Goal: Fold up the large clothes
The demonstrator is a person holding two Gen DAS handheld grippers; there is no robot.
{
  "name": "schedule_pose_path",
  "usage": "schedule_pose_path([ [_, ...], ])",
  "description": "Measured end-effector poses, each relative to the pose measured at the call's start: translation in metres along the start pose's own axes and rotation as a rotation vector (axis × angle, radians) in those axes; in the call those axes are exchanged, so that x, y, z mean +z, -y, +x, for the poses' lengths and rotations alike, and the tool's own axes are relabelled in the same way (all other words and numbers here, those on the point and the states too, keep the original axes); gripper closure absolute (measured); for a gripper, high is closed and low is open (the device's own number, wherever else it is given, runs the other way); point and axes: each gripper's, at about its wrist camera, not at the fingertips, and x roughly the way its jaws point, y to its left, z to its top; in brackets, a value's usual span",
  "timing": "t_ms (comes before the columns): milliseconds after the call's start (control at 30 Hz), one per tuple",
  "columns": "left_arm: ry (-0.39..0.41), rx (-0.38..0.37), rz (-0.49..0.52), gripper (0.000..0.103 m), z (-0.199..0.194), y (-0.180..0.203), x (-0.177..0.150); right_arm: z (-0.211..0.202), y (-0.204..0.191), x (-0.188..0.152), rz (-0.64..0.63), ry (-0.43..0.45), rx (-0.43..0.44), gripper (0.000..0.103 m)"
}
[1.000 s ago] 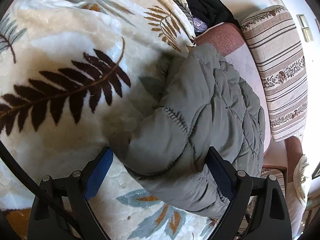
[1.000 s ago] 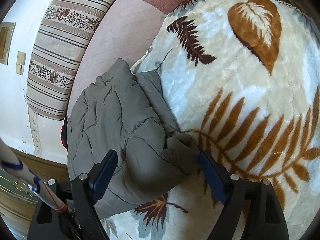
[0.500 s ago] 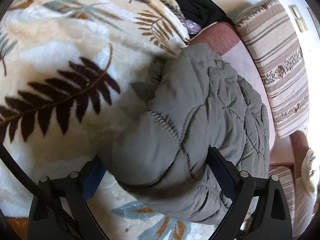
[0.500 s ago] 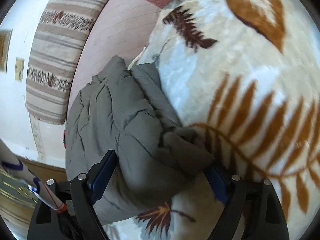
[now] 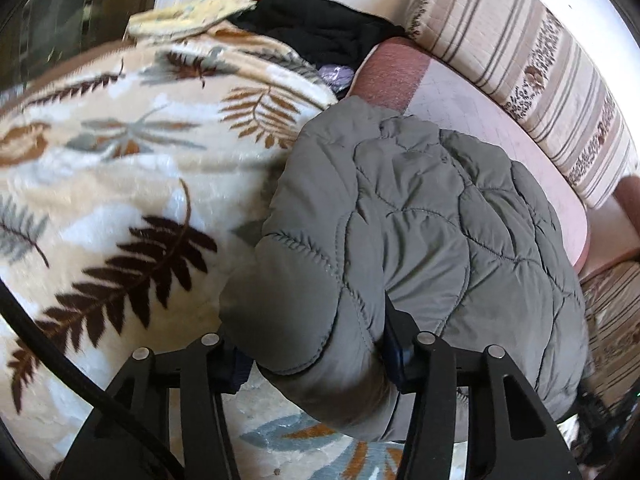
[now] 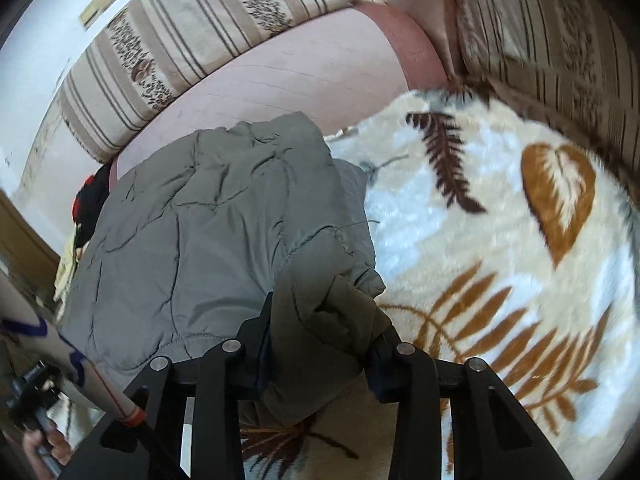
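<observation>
Nearest the left wrist camera, the left tool (image 5: 316, 354) has its jaws closing on a thick rolled edge of the grey quilted jacket (image 5: 432, 216), and the padding bulges out between and above the two black fingers, so it reads as gripping that edge. In the right wrist view the right tool (image 6: 320, 354) is likewise closing, with a bunched, darker fold of the same jacket squeezed between its fingers. Both tools hold the jacket's near end, one toward each side of it, and neither is clearly the nearer. From there the jacket runs straight away from the tools: its bulk lies ahead of them, long axis pointing toward the sofa back, resting partly on the leaf-patterned blanket (image 5: 120, 184) and partly on the pink seat cushion (image 5: 472, 104). That is the relation the coming move seems to turn on: with the near edge pinched at two points and the rest stretched forward, carrying the held edge up and over toward the far end would fold the jacket across its length. Beyond the jacket's far end stands the striped back cushion (image 5: 532, 52). Farther off in the left view, past the blanket, a heap of dark clothes (image 5: 320, 28) lies well apart from the jacket. Part of a person's hand (image 6: 44, 446) shows at the right view's lower left edge.
</observation>
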Motion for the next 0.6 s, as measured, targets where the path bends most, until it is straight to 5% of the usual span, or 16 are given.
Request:
schedule_pose_path([
  [600, 0.082, -0.014, 0.06, 0.058, -0.052, 0.015, 0.003, -0.059, -0.04, 0.005, -0.207, 0.134, -0.053, 0.07],
])
